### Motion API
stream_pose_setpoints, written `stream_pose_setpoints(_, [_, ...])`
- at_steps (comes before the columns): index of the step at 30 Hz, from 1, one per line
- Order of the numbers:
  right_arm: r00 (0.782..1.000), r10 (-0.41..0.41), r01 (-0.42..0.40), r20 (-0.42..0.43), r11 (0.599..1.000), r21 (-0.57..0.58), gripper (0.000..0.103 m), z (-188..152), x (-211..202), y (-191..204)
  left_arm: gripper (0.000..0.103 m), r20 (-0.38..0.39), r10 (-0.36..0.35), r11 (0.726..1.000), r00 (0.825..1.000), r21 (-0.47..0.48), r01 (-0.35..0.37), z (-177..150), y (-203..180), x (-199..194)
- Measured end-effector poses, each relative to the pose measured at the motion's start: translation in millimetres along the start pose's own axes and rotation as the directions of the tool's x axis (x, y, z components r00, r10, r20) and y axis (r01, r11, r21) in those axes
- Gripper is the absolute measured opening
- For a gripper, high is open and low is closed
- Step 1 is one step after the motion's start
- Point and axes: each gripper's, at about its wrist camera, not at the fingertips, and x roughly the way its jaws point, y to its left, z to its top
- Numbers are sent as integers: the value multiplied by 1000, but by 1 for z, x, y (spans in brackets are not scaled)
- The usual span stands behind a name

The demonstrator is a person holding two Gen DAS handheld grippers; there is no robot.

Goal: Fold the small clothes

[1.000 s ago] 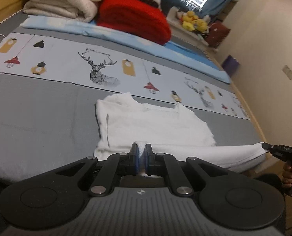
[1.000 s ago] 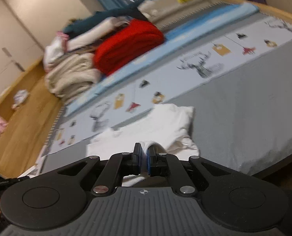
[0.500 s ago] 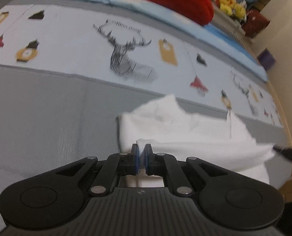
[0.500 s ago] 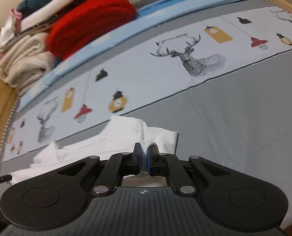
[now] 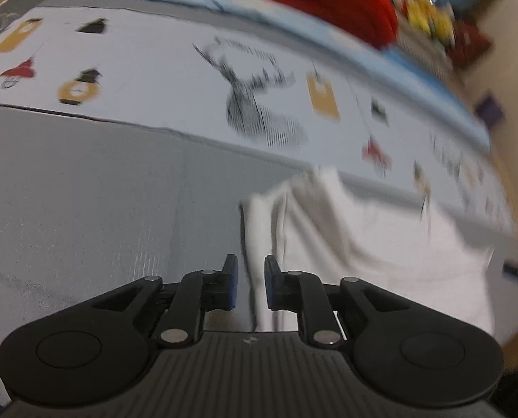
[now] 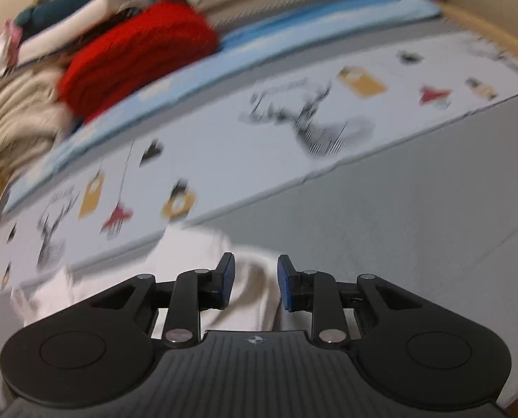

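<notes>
Bedding forms the work surface: a grey sheet (image 5: 84, 191) in the near zone, with a pale printed band (image 5: 161, 80) of deer and lantern motifs running across beyond it. Far behind, a red knitted item (image 6: 137, 48) sits beside stacked cream blankets (image 6: 11, 118). Both views are motion-blurred, so fine detail is unreliable.

The white garment (image 5: 380, 244) lies on the grey sheet, just short of the printed band. Layered edges along its left side suggest a fold is already laid over it.

Left gripper (image 5: 248, 285): jaws parted by a moderate gap, nothing held. It sits at the garment's left edge, with that edge showing through the gap.

Right gripper (image 6: 255, 284): jaws parted somewhat wider, nothing held. It sits at the garment's (image 6: 196, 261) right end, with cloth visible between and below the fingers. Its tip also shows at the right margin of the left wrist view.

One gripper at each end suits a two-point carry that keeps the folded edge straight. The parted jaws indicate, as a judgement, that the edge is set down and released.
</notes>
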Motion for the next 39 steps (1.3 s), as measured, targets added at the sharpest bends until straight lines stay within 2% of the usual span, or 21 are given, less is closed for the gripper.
stream_pose_setpoints(3, [999, -19, 16, -41, 996, -84, 29, -13, 8, 6, 29, 6, -4, 1000, 1000, 27, 3, -4, -4, 3])
stream_pose_setpoints(5, [994, -33, 23, -100, 994, -104, 29, -20, 16, 9, 29, 1, -4, 1000, 1000, 11, 4, -2, -5, 7])
stream_pose_setpoints(8, [993, -25, 13, -113, 994, -105, 29, -21, 23, 12, 29, 0, -9, 1000, 1000, 4, 9, 2, -11, 13])
stream_pose_setpoints(15, [985, -76, 51, -153, 986, -160, 29, -14, 51, 23, 34, -12, 22, 999, 1000, 42, -21, 17, -32, 35])
stream_pose_setpoints(18, [981, -129, 98, -145, 973, -208, 29, -9, 61, 30, 34, -18, 36, 998, 999, 43, -35, 23, -35, 44])
stream_pose_setpoints(21, [982, -141, 111, -128, 971, -212, 29, -2, 68, 35, 34, -9, 53, 997, 999, 51, -52, 30, -37, 51])
stream_pose_setpoints(24, [982, -153, 129, -110, 971, -200, 29, 6, 74, 37, 42, 4, 71, 996, 997, 58, -71, 37, -38, 59])
stream_pose_setpoints(27, [981, -164, 143, -101, 971, -190, 29, 14, 80, 37, 43, 13, 69, 996, 998, 48, -70, 43, -36, 66])
stream_pose_setpoints(37, [988, -132, 119, -83, 982, -148, 29, 27, 95, 41, 43, 17, 35, 995, 999, 90, -37, 53, -52, 85])
stream_pose_setpoints(39, [988, -128, 115, -88, 984, -137, 29, 29, 99, 40, 39, 22, 38, 994, 999, 101, -40, 54, -54, 88])
